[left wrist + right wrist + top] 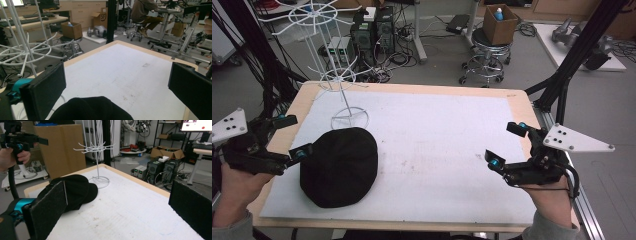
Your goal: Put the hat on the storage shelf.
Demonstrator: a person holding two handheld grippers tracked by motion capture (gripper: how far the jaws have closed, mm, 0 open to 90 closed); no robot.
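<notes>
Black cap [339, 166] just beside left tongs [293, 136].

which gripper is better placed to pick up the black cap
Left, probably. The left gripper sits right beside the black cap, jaws open, with the cap just ahead between them in its own view. The right gripper, also open, is across the table.

Behind the table [412, 91]: 1 round stool [486, 55] carrying an open cardboard box [500, 22] with a blue-capped bottle [498, 13] inside. Further left on the grey floor, 2 dark computer towers [373, 31] amid tangled cables [399, 57]. At far right, a white board [579, 47] on the floor, bearing grey parts.
</notes>
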